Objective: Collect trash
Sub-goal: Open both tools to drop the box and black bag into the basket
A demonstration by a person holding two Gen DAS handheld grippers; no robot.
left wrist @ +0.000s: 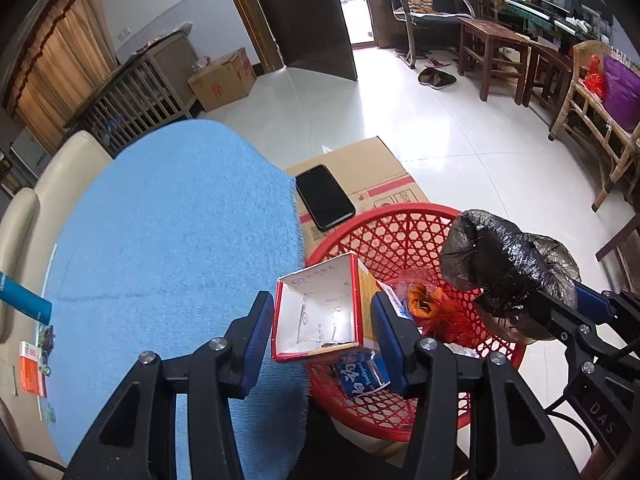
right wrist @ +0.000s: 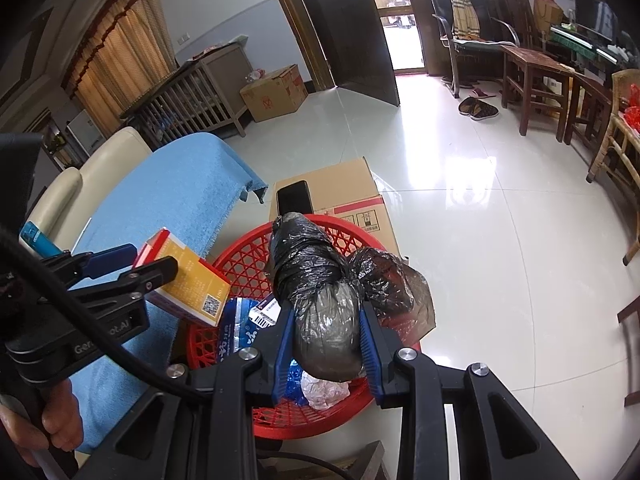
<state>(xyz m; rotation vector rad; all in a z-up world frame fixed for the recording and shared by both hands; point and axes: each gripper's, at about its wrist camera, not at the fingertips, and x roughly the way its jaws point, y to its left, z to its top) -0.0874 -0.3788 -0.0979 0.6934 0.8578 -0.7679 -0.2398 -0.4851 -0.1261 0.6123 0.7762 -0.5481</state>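
A red mesh basket point(left wrist: 404, 224) point(right wrist: 240, 256) stands beside the blue-covered sofa and holds wrappers, a blue packet point(left wrist: 360, 376) and crumpled paper point(right wrist: 324, 392). My left gripper point(left wrist: 320, 320) is shut on an open red and yellow carton point(left wrist: 320, 312) at the basket's left rim; the carton also shows in the right wrist view point(right wrist: 188, 280). My right gripper point(right wrist: 326, 332) is shut on a crumpled black plastic bag point(right wrist: 316, 280) above the basket; the bag also shows in the left wrist view point(left wrist: 504, 264).
A black phone point(left wrist: 324, 196) lies on a cardboard box point(left wrist: 380, 168) behind the basket. A blue towel point(left wrist: 172, 248) covers the cream sofa point(left wrist: 64, 168). A blue tube point(left wrist: 24, 300) and small packets point(left wrist: 32, 368) lie at its left. White tiled floor point(right wrist: 480, 240) stretches to the right.
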